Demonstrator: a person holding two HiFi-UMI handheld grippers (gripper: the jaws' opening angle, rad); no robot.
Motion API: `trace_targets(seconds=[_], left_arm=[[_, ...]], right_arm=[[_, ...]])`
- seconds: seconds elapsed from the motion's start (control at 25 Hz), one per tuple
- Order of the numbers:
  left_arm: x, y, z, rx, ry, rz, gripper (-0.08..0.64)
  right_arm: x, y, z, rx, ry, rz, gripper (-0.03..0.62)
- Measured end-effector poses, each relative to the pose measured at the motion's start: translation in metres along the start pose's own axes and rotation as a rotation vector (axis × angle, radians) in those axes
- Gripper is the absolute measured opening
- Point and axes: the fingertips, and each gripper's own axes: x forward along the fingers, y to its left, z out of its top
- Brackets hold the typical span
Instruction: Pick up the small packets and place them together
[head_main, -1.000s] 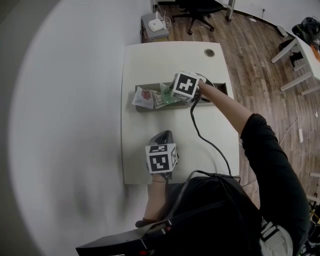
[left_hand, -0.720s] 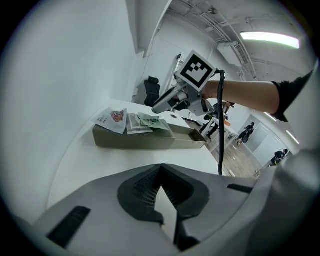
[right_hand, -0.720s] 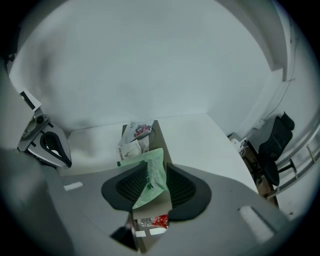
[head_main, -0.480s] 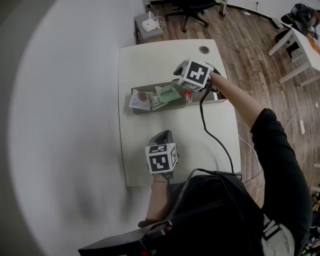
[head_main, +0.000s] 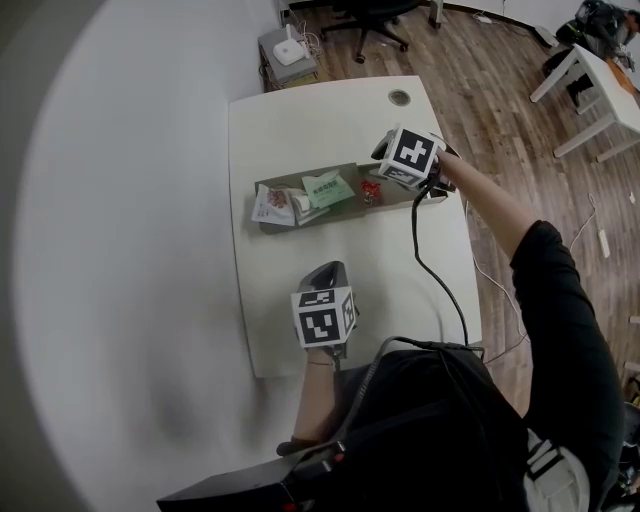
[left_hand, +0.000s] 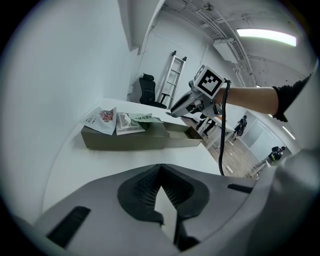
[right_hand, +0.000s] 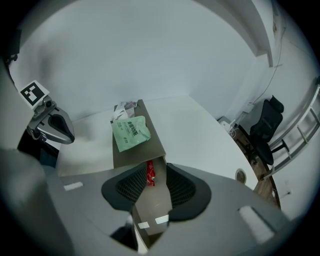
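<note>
A long olive tray (head_main: 340, 215) lies across the white table. At its left end is a pile of packets: a white and pink one (head_main: 272, 205) and a green one (head_main: 328, 189), which partly overlaps them. A small red packet (head_main: 370, 189) lies alone further right in the tray. My right gripper (head_main: 388, 176) hangs over the tray's right part. Its jaws have just been opening and hold nothing; the red packet (right_hand: 149, 172) lies below, between them. My left gripper (head_main: 325, 270) hovers over the table's near part, shut and empty.
The table has a cable hole (head_main: 399, 97) at its far right corner, and a wall runs along its left side. Behind the table stand a small cabinet (head_main: 287, 55) and an office chair (head_main: 372, 12). Another table (head_main: 590, 75) stands on the wood floor at the right.
My right gripper has moved right along the tray, away from the green packet, which now lies uncovered on the pile. The left gripper has stayed put.
</note>
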Motion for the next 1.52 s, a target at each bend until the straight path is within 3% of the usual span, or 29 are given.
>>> trace_targets(seconds=[0.28,0.6,1.16,1.32,1.52], left_arm=[[0.004,0.004,-0.001,-0.009,0.012,0.006,-0.003],[0.008,0.007,-0.003,-0.019,0.031,0.014,-0.003],[0.017,0.017,-0.003,-0.028,0.054,0.021,-0.003],[0.020,0.019,-0.002,-0.023,0.058,0.021,-0.003],[0.020,0.013,0.000,-0.008,0.055,0.010,-0.003]], right_arm=[[0.023,0.014,-0.016,0.015,0.029,0.108,0.117],[0.050,0.021,-0.031,-0.002,0.105,0.165,0.117],[0.080,0.026,-0.038,-0.033,0.152,0.215,0.114],[0.078,0.022,-0.040,-0.053,0.150,0.210,0.057],[0.067,0.018,-0.047,-0.030,0.164,0.196,0.035]])
